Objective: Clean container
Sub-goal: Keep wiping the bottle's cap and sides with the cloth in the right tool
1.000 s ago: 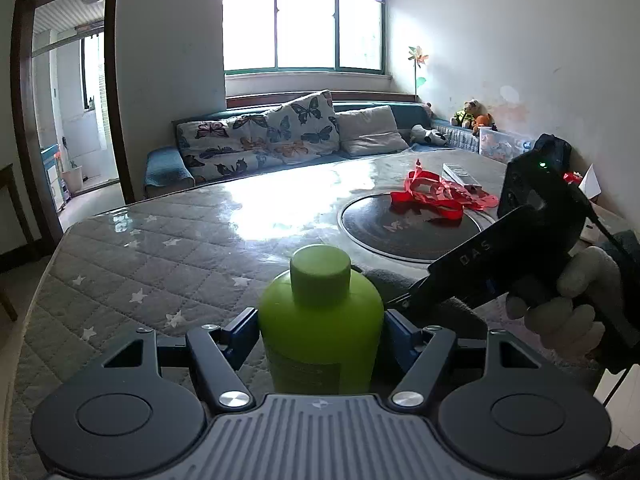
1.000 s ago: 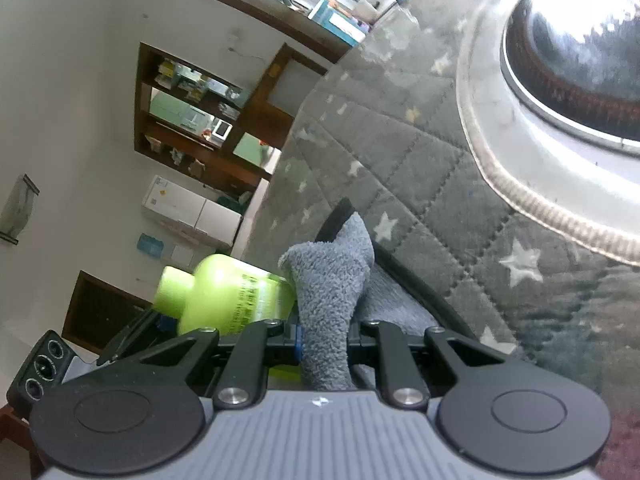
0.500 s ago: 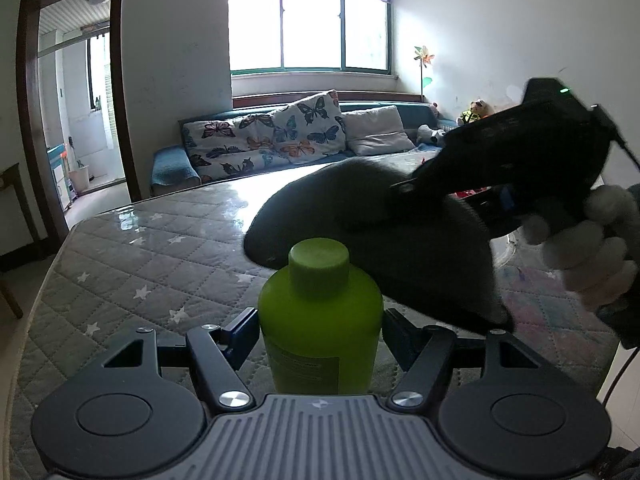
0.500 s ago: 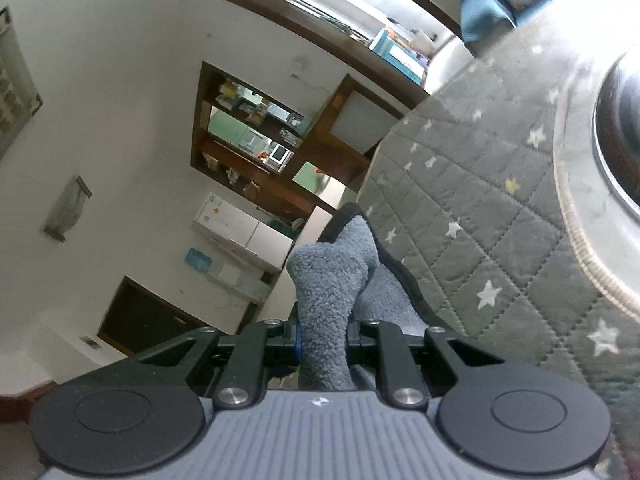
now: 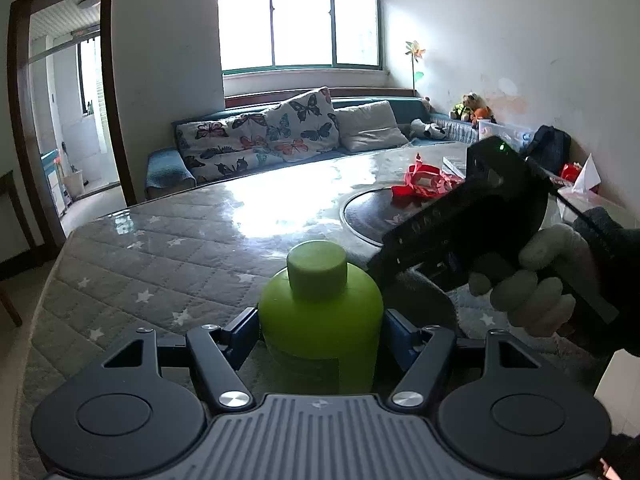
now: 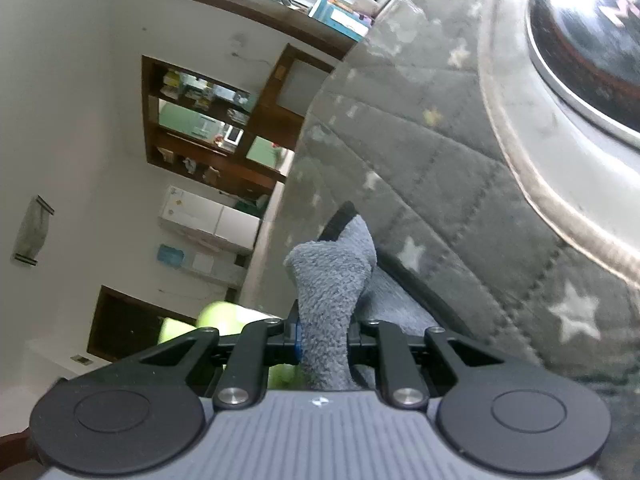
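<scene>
Green plastic fills the middle of my left view: the bottle (image 5: 320,316) stands upright with its cap (image 5: 317,265) on, pinched at both flanks by my left gripper (image 5: 320,330), whose fingers (image 5: 242,328) press its sides. At three o'clock from it, a gloved hand (image 5: 536,280) holds my right gripper (image 6: 323,338), which is clamped narrowly on a fold of grey cloth (image 6: 332,300). In the left view the cloth hangs just beside the bottle's shoulder; whether it touches I cannot tell. In the right view the bottle shows blurred at eight o'clock of the cloth. Below lies the star-quilted table cover (image 5: 160,256), with a dark round plate (image 5: 368,216) at one o'clock and red ribbon (image 5: 424,184) on it.
</scene>
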